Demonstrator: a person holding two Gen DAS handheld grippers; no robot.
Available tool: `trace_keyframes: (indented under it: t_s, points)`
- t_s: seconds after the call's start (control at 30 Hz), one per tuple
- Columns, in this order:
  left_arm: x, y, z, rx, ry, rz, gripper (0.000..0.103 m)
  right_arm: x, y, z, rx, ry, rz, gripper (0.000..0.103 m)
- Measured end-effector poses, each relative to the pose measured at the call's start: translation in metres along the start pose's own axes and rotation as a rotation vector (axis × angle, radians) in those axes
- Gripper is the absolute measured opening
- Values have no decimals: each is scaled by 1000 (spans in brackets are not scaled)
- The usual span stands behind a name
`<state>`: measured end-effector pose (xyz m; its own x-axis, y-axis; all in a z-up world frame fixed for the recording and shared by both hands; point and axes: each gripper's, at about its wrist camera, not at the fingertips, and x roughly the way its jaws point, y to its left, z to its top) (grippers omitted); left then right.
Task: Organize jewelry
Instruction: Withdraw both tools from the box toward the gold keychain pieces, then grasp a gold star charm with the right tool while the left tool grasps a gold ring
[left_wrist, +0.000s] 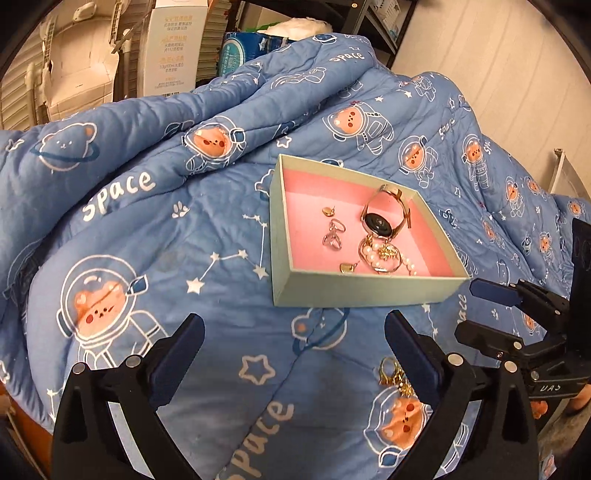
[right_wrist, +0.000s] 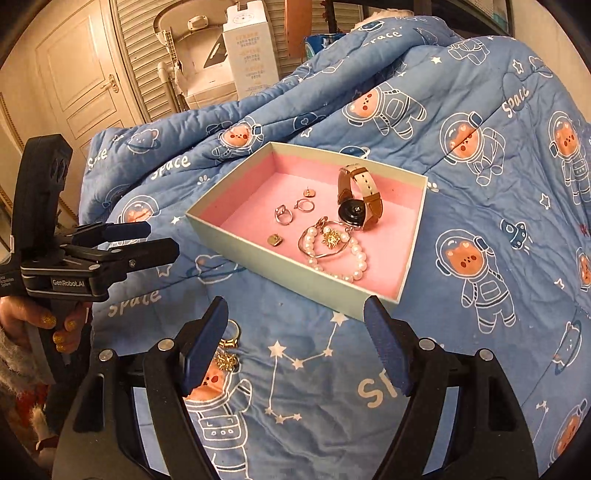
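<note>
Blue quilt (left_wrist: 155, 236) bears gold trinket (left_wrist: 393, 373) half-hidden behind left tongs (left_wrist: 295, 332)

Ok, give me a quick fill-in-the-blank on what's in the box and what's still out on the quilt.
1. The box has a ____ lining.
2. The watch lies ____ the box.
3. The gold charm lies on the ____, outside the box.
4. The left gripper and the right gripper both hold ____.

Missing words: pink; inside; quilt; nothing

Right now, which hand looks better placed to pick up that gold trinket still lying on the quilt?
Probably left: the gold trinket lies beside the open left gripper fingers, while the right gripper sits further over.
</note>
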<state>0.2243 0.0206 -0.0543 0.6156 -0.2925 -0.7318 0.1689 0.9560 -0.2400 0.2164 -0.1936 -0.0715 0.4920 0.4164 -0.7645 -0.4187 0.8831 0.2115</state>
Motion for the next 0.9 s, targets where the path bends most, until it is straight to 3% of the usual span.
trace_keyframes:
  t_s: [0.47, 0.6, 0.73, 0.9]
  points:
    - [-6, -10, -48, 24, 18, 24, 96, 12, 40, -42, -119, 43, 53, 75]
    - [-7, -21, -55, 95, 10, 66, 95, 25, 47, -50, -108, 68, 60, 62]
    - [-7, -21, -59, 98, 10, 77, 95, 32, 44, -50, -55, 68, 54, 55]
    - [-7, -23, -62, 116, 6, 90, 94, 35, 38, -46, -26, 59, 55, 37]
